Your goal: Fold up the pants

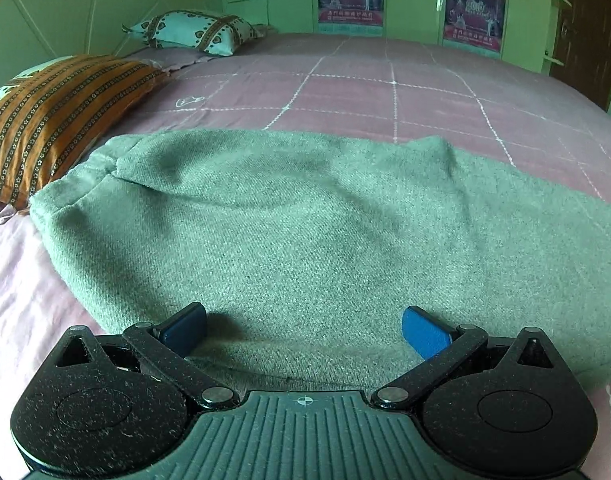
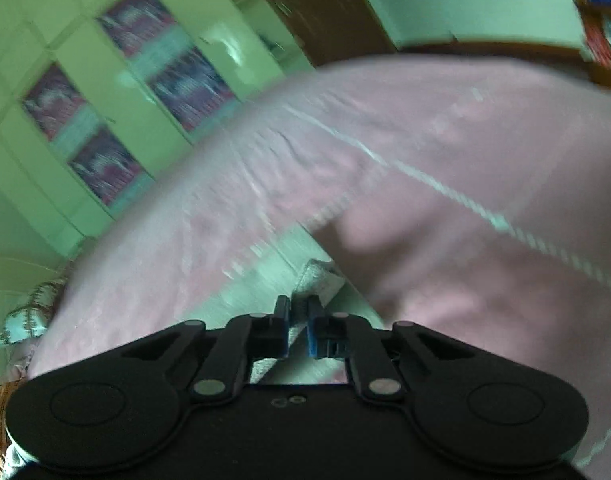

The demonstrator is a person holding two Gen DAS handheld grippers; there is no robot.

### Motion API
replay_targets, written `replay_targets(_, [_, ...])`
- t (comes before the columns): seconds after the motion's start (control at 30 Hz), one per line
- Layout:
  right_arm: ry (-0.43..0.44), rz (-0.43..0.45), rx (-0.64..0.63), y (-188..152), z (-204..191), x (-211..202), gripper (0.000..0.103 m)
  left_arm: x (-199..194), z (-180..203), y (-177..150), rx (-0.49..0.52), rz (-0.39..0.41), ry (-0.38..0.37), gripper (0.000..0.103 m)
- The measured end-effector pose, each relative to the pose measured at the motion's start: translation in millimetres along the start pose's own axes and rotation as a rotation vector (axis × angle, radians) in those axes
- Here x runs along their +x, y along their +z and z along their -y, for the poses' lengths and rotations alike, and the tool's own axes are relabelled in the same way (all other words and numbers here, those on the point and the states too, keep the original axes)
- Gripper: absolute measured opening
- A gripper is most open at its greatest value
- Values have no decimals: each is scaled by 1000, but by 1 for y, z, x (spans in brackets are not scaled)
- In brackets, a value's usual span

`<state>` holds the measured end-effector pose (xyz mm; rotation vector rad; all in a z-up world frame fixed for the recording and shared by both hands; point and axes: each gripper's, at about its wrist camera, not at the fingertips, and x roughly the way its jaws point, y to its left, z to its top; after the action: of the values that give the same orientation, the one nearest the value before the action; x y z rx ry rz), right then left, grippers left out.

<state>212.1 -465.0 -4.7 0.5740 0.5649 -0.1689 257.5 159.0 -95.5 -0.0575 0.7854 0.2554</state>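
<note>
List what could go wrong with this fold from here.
1. The right gripper pinches only a narrow bit of the green pants, and its view is motion-blurred; a fast pull might slip the cloth free.
2. The left gripper is open over the pants and holds nothing, so the fabric may drag and bunch on the pink bedsheet.

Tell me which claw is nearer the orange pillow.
Left. The left claw sits open over the pants, with the orange pillow just ahead to its left. The right claw, shut on the pants' edge, sees the pillow only at the frame's corner.
</note>
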Motion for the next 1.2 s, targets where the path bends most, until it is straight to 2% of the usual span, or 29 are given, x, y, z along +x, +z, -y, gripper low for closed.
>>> replay_targets(0.1, [-40, -95, 70, -9, 18, 12, 3, 0, 1, -3, 3, 10, 1, 103])
replay_targets(0.13, [-29, -81, 85, -10, 20, 7, 13, -1, 1, -3, 4, 12, 0, 103])
replay_targets(0.2, [1, -21, 127, -14, 23, -14, 26, -1, 1, -4, 6, 18, -2, 103])
replay_targets(0.27, [48, -33, 208, -17, 33, -16, 26, 0, 2, -5, 7, 22, 3, 103])
replay_targets(0.33, [49, -69, 266, -19, 45, -7, 25, 0, 3, -6, 8, 25, 10, 103])
replay_targets(0.43, [109, -73, 319, -25, 53, 10, 23, -1, 2, -7, 6, 31, 6, 103])
replay_targets(0.47, [112, -74, 310, -26, 54, 16, 22, -1, 2, -7, 8, 32, 5, 103])
replay_targets(0.53, [83, -66, 242, -27, 48, 22, 10, -4, 5, -5, 11, 24, 21, 103])
replay_targets(0.57, [76, -49, 193, -26, 41, 19, 8, -11, 8, -1, -5, 22, 34, 103])
replay_targets(0.63, [107, 20, 125, -23, 28, 1, 7, -34, 21, 5, -25, 88, 1, 103])
replay_targets(0.73, [111, 43, 86, -19, 22, -8, 7, -56, 70, 11, -26, 99, -101, 103])
replay_targets(0.8, [88, 26, 64, -19, 21, -4, 7, -62, 115, 10, -19, 81, -178, 103])
replay_targets(0.87, [82, 10, 79, -20, 24, -1, 7, -66, 169, 1, 14, 60, -215, 103])
replay_targets(0.97, [90, -2, 83, -23, 26, 0, 15, -67, 240, -18, 27, 1, -228, 103])
replay_targets(1.0, [110, -1, 92, -24, 27, -4, 19, -65, 259, -24, 44, -18, -208, 103])
replay_targets(1.07, [136, 5, 105, -27, 32, -12, 21, -68, 293, -33, 130, -3, -101, 103])
replay_targets(1.13, [152, 12, 105, -28, 35, -20, 21, -77, 304, -31, 113, 16, -146, 103])
replay_targets(1.2, [166, 17, 119, -30, 40, -24, 21, -80, 311, -30, 132, 24, -155, 103])
